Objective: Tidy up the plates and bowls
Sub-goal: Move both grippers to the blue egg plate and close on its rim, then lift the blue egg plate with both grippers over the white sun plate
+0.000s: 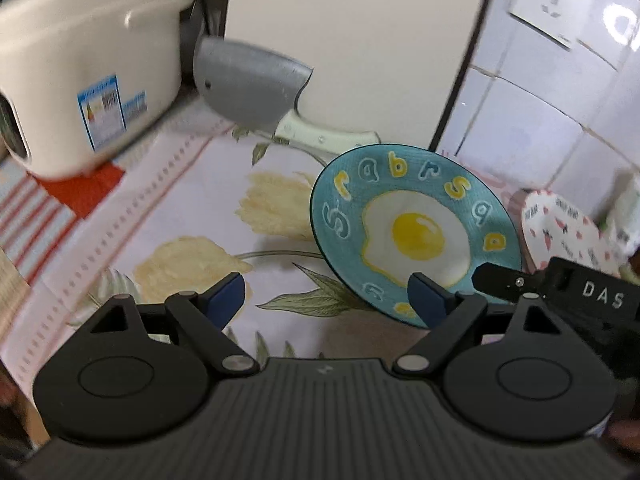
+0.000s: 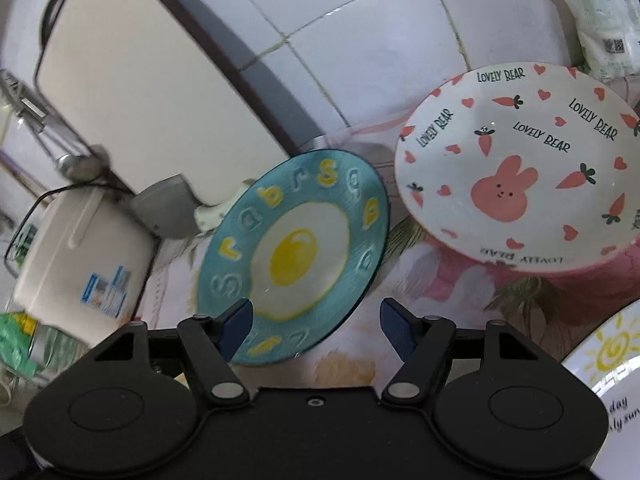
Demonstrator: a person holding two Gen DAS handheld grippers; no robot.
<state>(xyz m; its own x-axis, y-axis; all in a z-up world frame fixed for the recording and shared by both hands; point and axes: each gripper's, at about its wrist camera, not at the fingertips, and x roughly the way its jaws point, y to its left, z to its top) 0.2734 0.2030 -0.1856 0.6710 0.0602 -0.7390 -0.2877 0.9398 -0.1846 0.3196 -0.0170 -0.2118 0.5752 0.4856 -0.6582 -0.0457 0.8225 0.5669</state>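
I bring both claws, left claw and right claw, open and empty, toward the egg plate on the desk beside the rabbit bowl, likely to pick it up next.

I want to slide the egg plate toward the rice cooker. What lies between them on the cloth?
Mostly bare floral tablecloth. In the left wrist view, only a cleaver stands near the back wall, between the rice cooker and egg plate.
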